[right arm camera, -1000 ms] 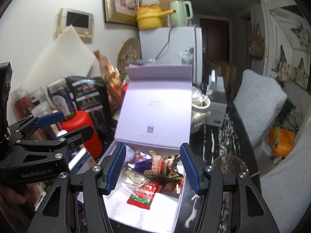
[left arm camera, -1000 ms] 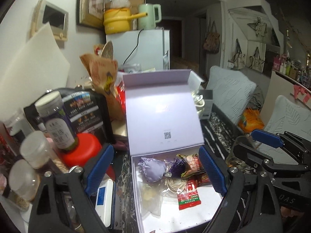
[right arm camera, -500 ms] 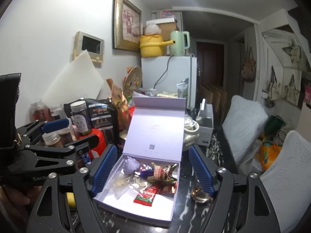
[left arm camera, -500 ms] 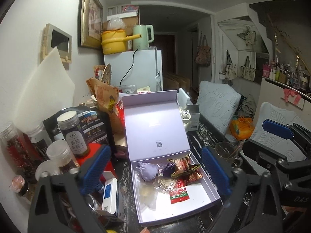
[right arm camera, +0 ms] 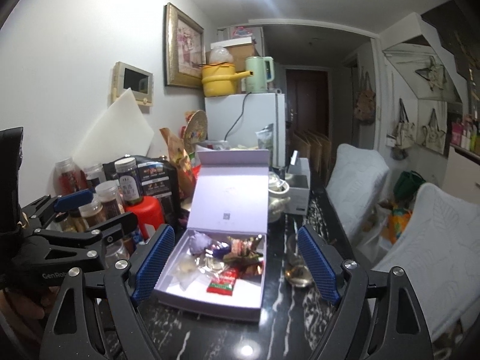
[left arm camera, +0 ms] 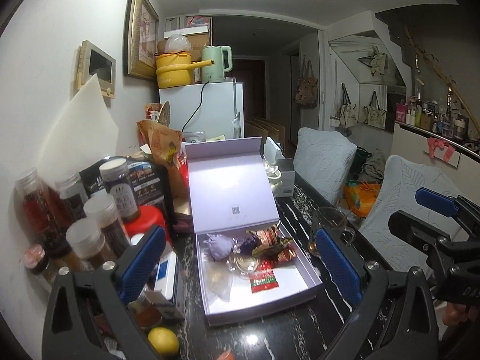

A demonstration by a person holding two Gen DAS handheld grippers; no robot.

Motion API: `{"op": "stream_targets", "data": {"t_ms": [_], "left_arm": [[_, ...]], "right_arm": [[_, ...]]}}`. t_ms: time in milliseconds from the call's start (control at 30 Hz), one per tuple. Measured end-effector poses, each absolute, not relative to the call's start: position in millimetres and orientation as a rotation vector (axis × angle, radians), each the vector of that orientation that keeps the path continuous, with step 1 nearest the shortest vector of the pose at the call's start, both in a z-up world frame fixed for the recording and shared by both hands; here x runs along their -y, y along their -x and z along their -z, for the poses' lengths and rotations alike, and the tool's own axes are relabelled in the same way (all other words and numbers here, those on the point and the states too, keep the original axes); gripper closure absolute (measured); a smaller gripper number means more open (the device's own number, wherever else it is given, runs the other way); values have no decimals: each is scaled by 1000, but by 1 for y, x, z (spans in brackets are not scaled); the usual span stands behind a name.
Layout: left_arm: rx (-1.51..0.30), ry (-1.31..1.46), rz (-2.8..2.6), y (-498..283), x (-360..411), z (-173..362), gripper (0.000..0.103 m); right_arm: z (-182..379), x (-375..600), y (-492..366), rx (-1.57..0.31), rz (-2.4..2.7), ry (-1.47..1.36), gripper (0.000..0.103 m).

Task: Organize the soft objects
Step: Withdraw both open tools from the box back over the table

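Observation:
An open lilac gift box (left arm camera: 303, 285) (right arm camera: 210, 303) stands on the dark marble table, its lid upright. Inside lie a lilac cloth pouch (left arm camera: 220, 246) (right arm camera: 200, 241), a purple sachet (left arm camera: 250, 244), brown and red wrapped snacks (left arm camera: 274, 240) (right arm camera: 244, 246), a clear packet (left arm camera: 220, 280) and a red packet (left arm camera: 263, 280) (right arm camera: 222, 283). My left gripper (left arm camera: 240, 265) is open and empty, held back above the box's near side. My right gripper (right arm camera: 235, 262) is open and empty, also back from the box, and shows at the right of the left wrist view (left arm camera: 444, 219).
Jars (left arm camera: 120, 192), a red canister (left arm camera: 144, 222) and dark snack bags (right arm camera: 156, 177) crowd the table's left side. A lemon (left arm camera: 163, 340) lies near the front. A glass cup (left arm camera: 328, 228) stands right of the box. White cushioned chairs (right arm camera: 357, 180) line the right.
Both grippers have pulled back and up from the box, so it looks smaller and further off. Both stay open and empty. The box contents have not moved.

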State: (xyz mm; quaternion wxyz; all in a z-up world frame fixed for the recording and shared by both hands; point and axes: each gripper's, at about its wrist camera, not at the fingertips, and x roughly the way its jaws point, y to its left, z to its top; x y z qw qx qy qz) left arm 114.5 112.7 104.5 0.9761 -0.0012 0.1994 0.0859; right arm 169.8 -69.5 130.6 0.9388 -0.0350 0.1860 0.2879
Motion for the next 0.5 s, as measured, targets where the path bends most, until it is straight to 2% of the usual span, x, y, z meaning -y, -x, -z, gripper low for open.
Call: {"op": "stream_targets", "data": {"t_ms": [500], "left_arm": [[-488,-10,-153,-79,-87,-52,1]], "right_arm": [[-79,90,-132,-468,-549,80,18]]}}
